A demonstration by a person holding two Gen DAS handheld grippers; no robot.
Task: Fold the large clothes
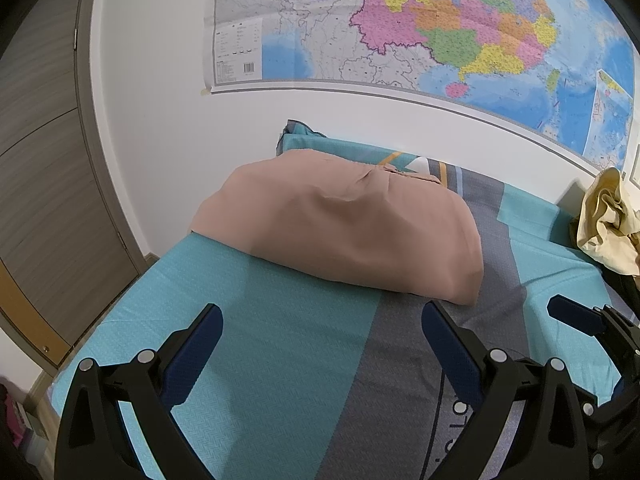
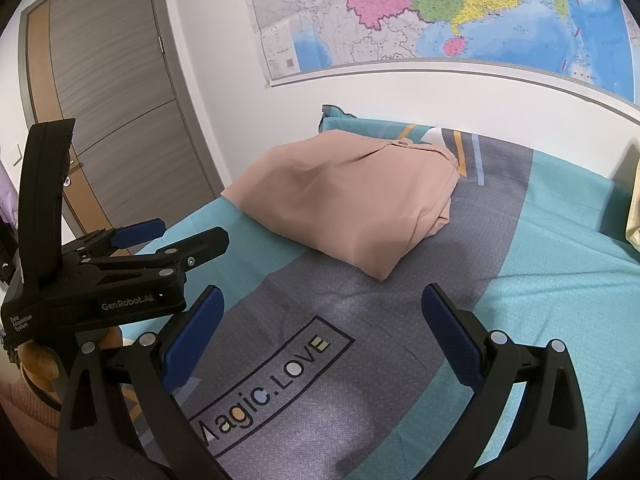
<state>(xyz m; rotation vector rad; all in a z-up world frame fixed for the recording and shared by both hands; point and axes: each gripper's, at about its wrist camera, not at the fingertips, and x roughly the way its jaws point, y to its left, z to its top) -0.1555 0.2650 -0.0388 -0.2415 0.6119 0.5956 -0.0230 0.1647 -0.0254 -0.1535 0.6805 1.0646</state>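
Far left: a grey wood-grain door [image 2: 120,120] with an orange panel, shut, beside the white wall.

Your left gripper [image 1: 322,320] hangs over the teal part of the bedsheet [image 1: 260,340]. Both blue-padded fingers [image 1: 200,344] are spread wide, nothing between them, nothing touched. The right wrist view shows the same tool from the side, low at left, its jaws likewise parted and empty (your hand is partly visible beneath it).

Centre: the folded tan garment [image 1: 344,224] lies on the bed toward the wall, ahead of both tools and apart from them. It sits as one compact bundle, smooth on top with a small crease near the far edge; its layered edges show on the right side in the right wrist view [image 2: 352,200]. It rests across the teal and grey bands of the sheet.

Your right gripper [image 2: 322,300] hovers over the grey band, above the printed "Magic.LOVE" box [image 2: 276,384]. Fingers wide apart, holding nothing, clear of the cloth.

Above: a coloured wall map [image 1: 400,28].

Far right: a crumpled pale-yellow cloth [image 1: 608,224] at the bed's edge, well apart from the tan bundle.
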